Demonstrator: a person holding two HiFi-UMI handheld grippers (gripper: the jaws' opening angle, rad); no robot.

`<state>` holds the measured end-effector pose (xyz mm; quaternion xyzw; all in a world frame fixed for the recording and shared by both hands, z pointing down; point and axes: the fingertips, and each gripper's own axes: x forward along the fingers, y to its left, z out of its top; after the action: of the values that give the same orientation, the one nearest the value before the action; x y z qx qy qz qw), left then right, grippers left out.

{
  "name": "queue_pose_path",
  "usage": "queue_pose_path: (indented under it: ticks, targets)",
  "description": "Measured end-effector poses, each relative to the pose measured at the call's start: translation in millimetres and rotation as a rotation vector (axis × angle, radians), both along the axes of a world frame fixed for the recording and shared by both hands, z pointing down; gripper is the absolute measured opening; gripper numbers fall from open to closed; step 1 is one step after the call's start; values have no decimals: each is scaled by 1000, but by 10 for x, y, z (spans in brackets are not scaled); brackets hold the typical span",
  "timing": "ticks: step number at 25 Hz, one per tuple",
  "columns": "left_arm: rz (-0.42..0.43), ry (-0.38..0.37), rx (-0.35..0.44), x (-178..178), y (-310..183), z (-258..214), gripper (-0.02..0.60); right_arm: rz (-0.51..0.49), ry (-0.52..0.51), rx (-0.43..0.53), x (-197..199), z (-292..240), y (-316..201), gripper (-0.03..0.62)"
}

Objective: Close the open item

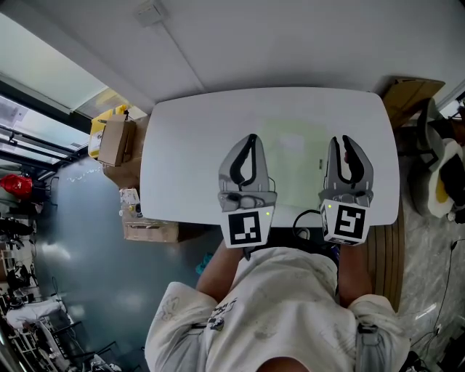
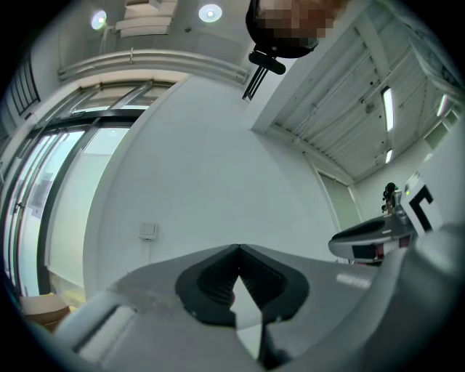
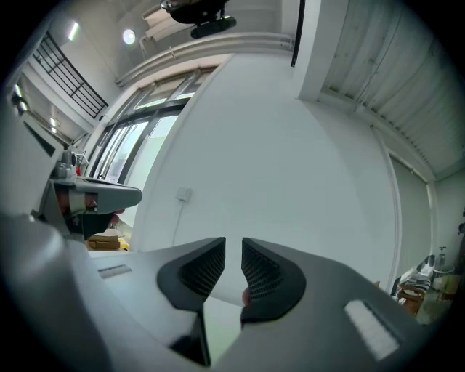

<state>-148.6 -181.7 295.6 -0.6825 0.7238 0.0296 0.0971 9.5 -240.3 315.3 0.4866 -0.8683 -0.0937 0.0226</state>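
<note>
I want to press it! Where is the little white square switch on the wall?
Head view: the white square wall switch is at the top left, on the wall beyond the white table's far left corner.

Left gripper [image 1: 250, 139] and right gripper [image 1: 345, 139] are held side by side in front of the chest, pointed away from the body, roughly level. In the left gripper view [image 2: 237, 251] the jaws are seen meeting at the tips, with nothing between them. In the right gripper view [image 3: 233, 247] the jaws are seen parted by a narrow gap, nothing gripped. A marker cube [image 1: 245, 227] is borne at the rear of each. Both forearms [image 1: 354, 275] are drawn in close to the torso.
</note>
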Motion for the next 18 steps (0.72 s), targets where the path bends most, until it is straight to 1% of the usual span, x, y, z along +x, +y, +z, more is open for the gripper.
queue_pose_path:
  ticks: [3,7,11,18]
  targets:
    - [-3,-1,18,9,26,-24,2,18,10,29,26,-48,50,74]
    - [-4,-5,18,-9,29,-28,2,14,24,74,-29,-135,88,72]
    - [-3,-7,16,0,20,-25,2,19,30,73,-16,-128,92,72]
    - [3,11,4,14,2,0,2,36,51,67,11,-114,76,58]
